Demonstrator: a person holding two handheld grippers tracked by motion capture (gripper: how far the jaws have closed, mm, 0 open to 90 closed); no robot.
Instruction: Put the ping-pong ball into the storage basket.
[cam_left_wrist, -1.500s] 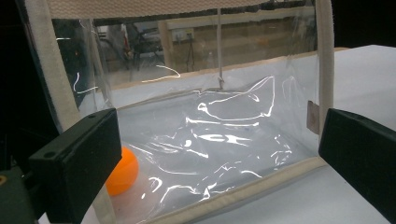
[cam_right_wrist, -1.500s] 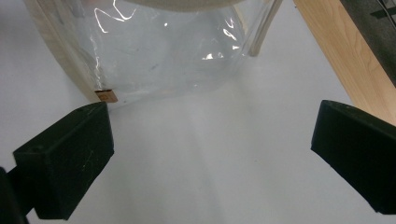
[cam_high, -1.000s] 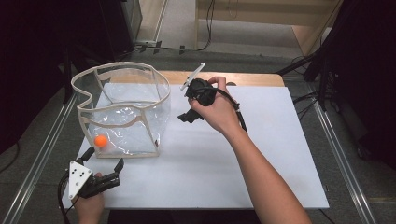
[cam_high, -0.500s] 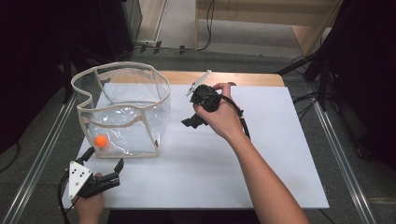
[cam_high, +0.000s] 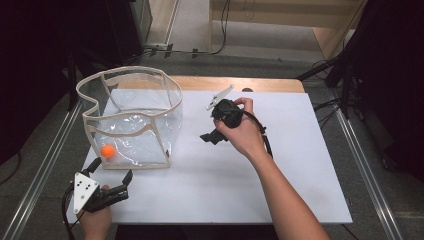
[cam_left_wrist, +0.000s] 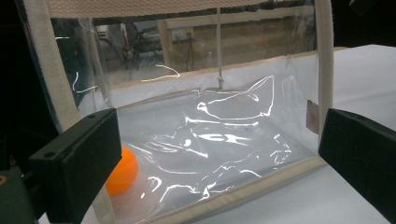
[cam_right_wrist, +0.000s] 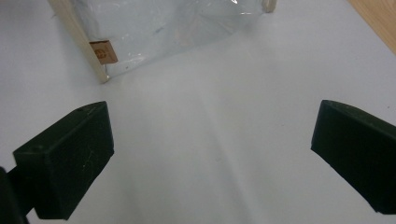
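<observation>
Now my left gripper (cam_high: 111, 186) fingers wide near the bag (cam_high: 131, 120), ball (cam_high: 107, 151) inside, right gripper (cam_high: 212, 131) fingers wide over the worktop (cam_high: 280, 170).

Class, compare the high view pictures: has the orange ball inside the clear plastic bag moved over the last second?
No. The small orange ball sits in the same near-left corner of the clear plastic bag with beige trim as before.

High view overlooks the table (cam_high: 280, 190); gripper views closely share the bag (cam_left_wrist: 219, 140).

White-topped wooden table (cam_high: 300, 165) on grey floor (cam_high: 380, 150), dark surroundings, light wooden furniture (cam_high: 300, 15) beyond.
</observation>
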